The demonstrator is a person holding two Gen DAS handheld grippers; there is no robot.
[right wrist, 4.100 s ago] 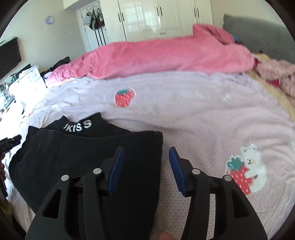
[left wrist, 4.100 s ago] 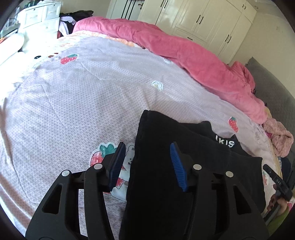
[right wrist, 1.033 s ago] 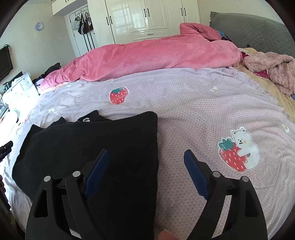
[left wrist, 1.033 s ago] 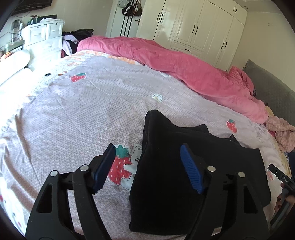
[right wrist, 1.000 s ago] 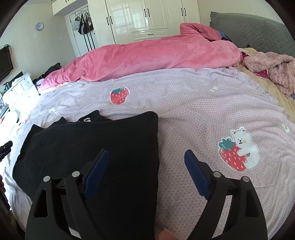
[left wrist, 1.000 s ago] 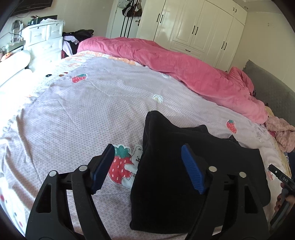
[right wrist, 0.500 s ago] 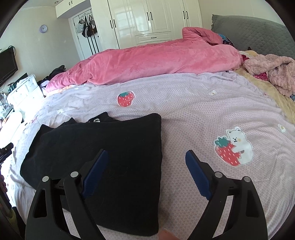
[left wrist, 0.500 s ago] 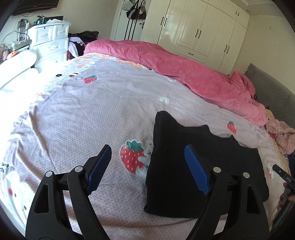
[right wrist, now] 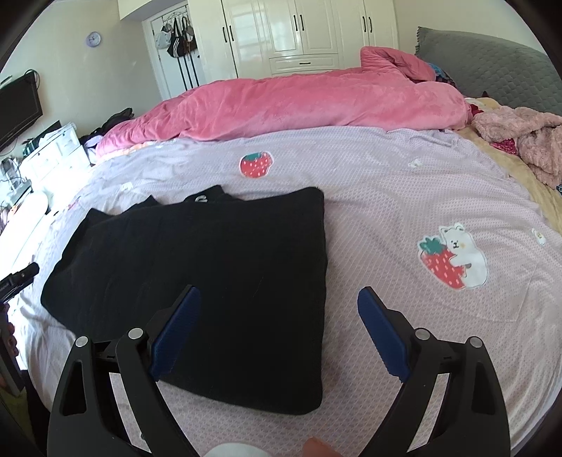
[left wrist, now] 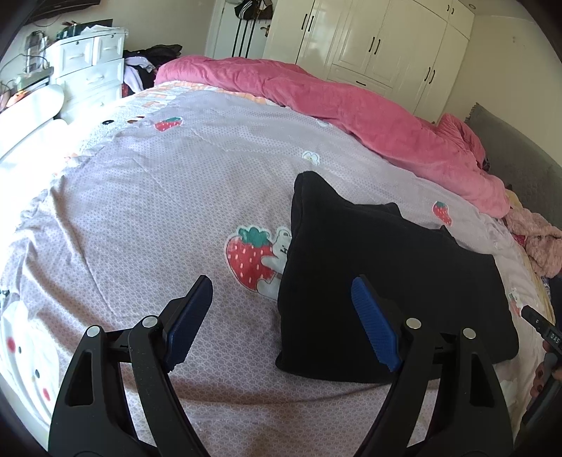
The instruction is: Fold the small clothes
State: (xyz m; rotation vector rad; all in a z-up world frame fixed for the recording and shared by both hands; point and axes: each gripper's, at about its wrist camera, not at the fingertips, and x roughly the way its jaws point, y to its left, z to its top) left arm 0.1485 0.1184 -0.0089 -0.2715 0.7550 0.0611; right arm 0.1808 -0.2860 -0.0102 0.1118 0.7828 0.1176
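Observation:
A black garment (left wrist: 379, 281) (right wrist: 210, 267) lies folded flat on the lilac bedspread (left wrist: 140, 211) (right wrist: 404, 197). A strip of its waistband with white lettering (right wrist: 201, 199) peeks out at the far edge. My left gripper (left wrist: 281, 316) hovers open above the garment's left edge, nothing between its blue pads. My right gripper (right wrist: 277, 327) hangs over the garment's near right part, its jaws still opening, and nothing is gripped. The other gripper's tip shows at the right edge of the left wrist view (left wrist: 541, 327) and at the left edge of the right wrist view (right wrist: 19, 276).
A pink quilt (left wrist: 351, 109) (right wrist: 298, 102) lies bunched along the far side of the bed. A fluffy pink garment (right wrist: 520, 133) sits at the right by the grey headboard (right wrist: 491, 63). White drawers (left wrist: 87, 66) and wardrobes (right wrist: 298, 31) stand behind.
Both grippers have drawn back from the garment, the left sliding leftward off it. The garment sits farther away in both views. The right jaws stand slightly wider.

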